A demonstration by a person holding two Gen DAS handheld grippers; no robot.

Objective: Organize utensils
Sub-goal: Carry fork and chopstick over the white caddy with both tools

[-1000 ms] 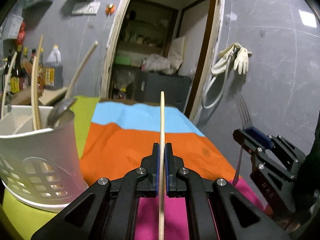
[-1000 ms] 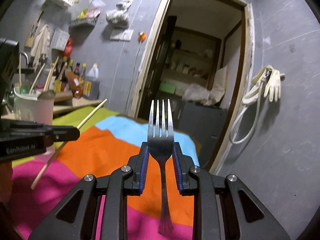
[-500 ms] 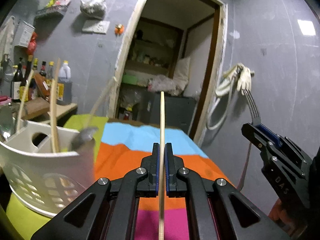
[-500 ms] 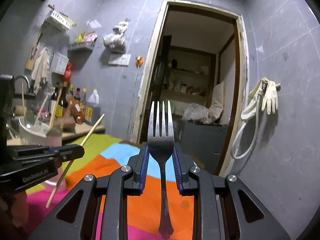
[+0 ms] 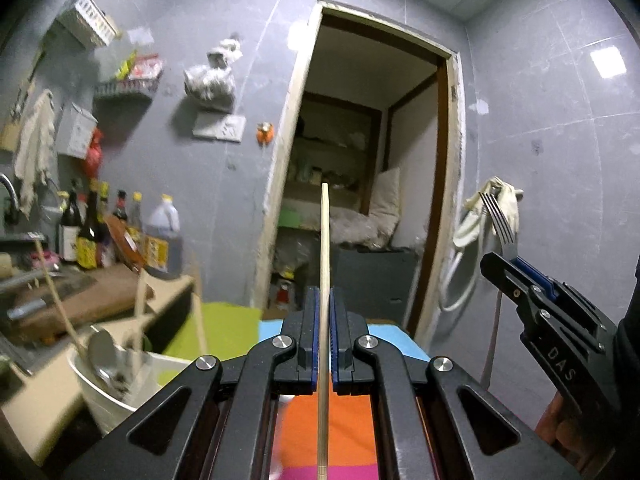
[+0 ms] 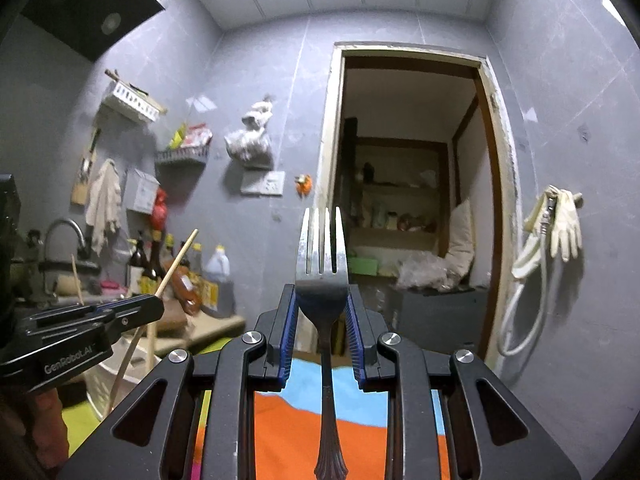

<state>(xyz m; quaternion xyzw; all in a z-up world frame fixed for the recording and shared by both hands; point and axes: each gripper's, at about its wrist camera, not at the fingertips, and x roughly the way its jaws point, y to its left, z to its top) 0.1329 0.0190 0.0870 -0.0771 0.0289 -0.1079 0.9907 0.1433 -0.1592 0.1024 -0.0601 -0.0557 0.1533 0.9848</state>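
Observation:
My left gripper (image 5: 324, 300) is shut on a wooden chopstick (image 5: 324, 240) that stands upright between its pads. My right gripper (image 6: 321, 300) is shut on a metal fork (image 6: 321, 256), tines up, handle hanging down. Both are raised high above the striped cloth (image 5: 324, 432). A white utensil basket (image 5: 116, 384) with a spoon and several chopsticks sits low at the left of the left wrist view, and shows in the right wrist view (image 6: 100, 380) behind the left gripper (image 6: 154, 307). The right gripper (image 5: 490, 262) with its fork (image 5: 498, 220) shows at the right.
A counter (image 5: 100, 292) with several sauce bottles (image 5: 160, 240) and a tap lies to the left. An open doorway (image 6: 408, 216) is straight ahead. Gloves and a hose (image 6: 560, 224) hang on the right wall. The cloth (image 6: 288, 432) covers the table below.
Both grippers have risen and tilted upward, each still holding its utensil. The basket has dropped lower and to the left in view, and the table has sunk out of most of the frame.

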